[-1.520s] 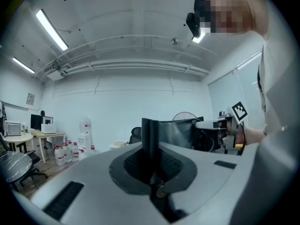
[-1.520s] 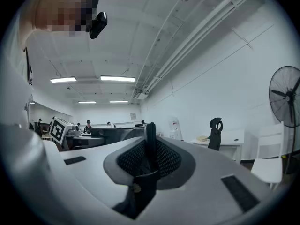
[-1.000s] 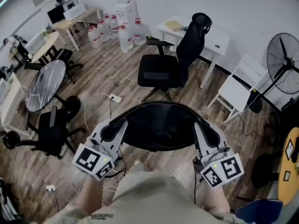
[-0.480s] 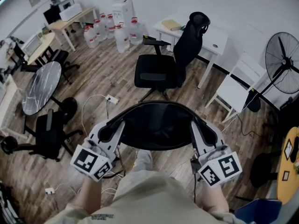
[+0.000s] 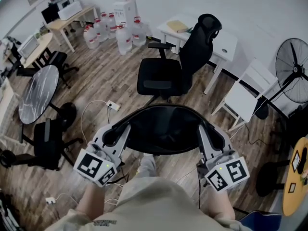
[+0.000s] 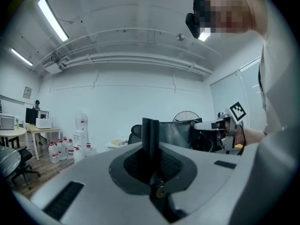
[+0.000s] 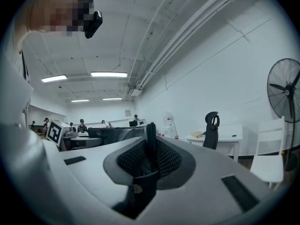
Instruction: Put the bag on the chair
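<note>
A black bag (image 5: 163, 129) hangs open between my two grippers, above the wooden floor and in front of the person's body. My left gripper (image 5: 109, 136) is shut on the bag's left edge; in the left gripper view a thin dark strip of the bag (image 6: 150, 137) is pinched between the pads. My right gripper (image 5: 216, 138) is shut on the bag's right edge, where black fabric (image 7: 150, 142) sits between its pads. The black office chair (image 5: 166, 76) stands just beyond the bag, its seat bare and its high back on the right.
A white desk (image 5: 211, 37) stands behind the chair. At right are a white chair (image 5: 245, 93) and a floor fan (image 5: 293, 71). Water bottles (image 5: 115, 32) line the far wall. A round table (image 5: 37, 93) and another black chair (image 5: 48, 143) are at left. Cables (image 5: 98, 105) lie on the floor.
Both grippers keep the same hold on the bag. The room has slid slightly in view, the office chair drifting a little left. A foot now shows beneath the bag.
</note>
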Motion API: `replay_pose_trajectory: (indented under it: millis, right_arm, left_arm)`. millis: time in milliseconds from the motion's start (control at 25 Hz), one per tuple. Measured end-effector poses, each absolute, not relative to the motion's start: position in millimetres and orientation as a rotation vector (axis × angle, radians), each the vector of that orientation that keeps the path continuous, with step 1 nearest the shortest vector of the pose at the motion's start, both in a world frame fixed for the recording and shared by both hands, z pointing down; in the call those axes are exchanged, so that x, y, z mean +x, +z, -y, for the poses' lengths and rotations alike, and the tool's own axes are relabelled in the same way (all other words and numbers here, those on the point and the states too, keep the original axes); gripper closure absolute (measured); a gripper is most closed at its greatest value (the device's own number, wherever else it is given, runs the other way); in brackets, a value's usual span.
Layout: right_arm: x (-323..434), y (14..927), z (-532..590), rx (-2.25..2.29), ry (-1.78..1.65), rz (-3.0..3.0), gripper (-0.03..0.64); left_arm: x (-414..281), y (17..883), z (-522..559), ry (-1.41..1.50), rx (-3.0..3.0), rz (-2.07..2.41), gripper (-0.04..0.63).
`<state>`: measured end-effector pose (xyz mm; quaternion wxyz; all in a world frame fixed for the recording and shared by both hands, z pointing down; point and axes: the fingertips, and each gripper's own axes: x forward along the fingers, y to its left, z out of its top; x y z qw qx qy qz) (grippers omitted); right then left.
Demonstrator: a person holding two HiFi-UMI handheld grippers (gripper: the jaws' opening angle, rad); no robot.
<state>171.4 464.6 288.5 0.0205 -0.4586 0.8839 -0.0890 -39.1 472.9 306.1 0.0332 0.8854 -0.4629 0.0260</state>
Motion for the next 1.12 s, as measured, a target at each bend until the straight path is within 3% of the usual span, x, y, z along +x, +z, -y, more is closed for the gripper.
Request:
replay_pose_trajectory:
  millis: [1120]
  right_arm:
    - [62.9,249.3,-130.6,-1.591,-0.204,-2.665,0.549]
  left_arm:
    - [-146.1,265.1,-113.5,0.034,2.837,1.325,0.566]
